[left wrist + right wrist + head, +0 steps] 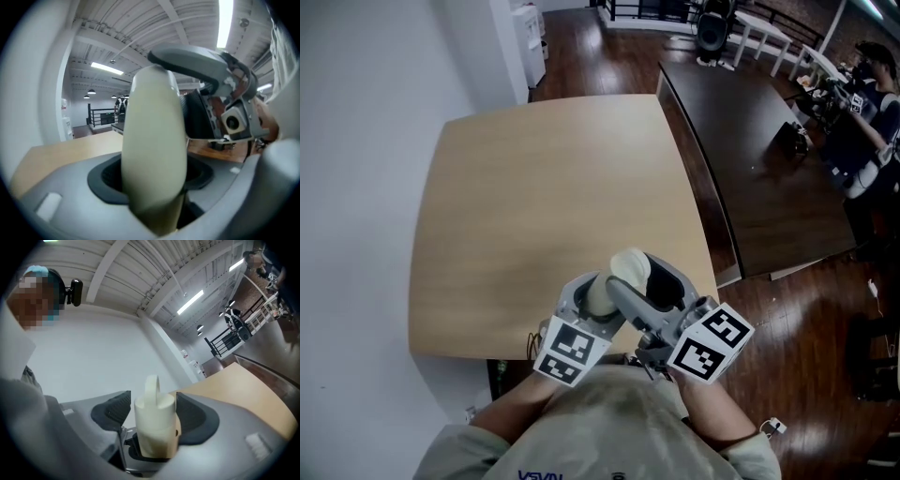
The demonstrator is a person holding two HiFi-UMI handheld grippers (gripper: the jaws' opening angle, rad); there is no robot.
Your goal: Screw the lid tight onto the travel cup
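Grey jaws of the left gripper (150, 176) fill the bottom of the left gripper view. They are clamped on the body of the cream plastic travel cup (152, 122), whose smooth side rises up the middle of that frame. In the right gripper view, at lower centre, the right gripper (155, 416) has its dark ribbed pads (197, 420) closed against either side of the cream round lid (153, 404). The lid's loop handle (151, 385) stands free above them. In the head view the cup is at lower centre, held in the air between the two grippers over the near edge of the light wooden table (544, 206), close to the person's chest.

The step in hand looks like the tightening itself. How far the lid is already threaded cannot be told. To do it well:
- Let the left gripper act as a fixed vice on the body.
- Have the right gripper turn the lid about the cup's own long axis, so the thread does not cross.
- Grip the lid's wall, not the loop.
- When the wrist runs out of turn, release, re-grip and turn again until it resists.

No brand or label shows on the cup or lid. The black-and-white marker cubes (710, 342) carry square patterns only. Print on the person's grey shirt (609, 422) is cut off at the bottom edge and cannot be read.
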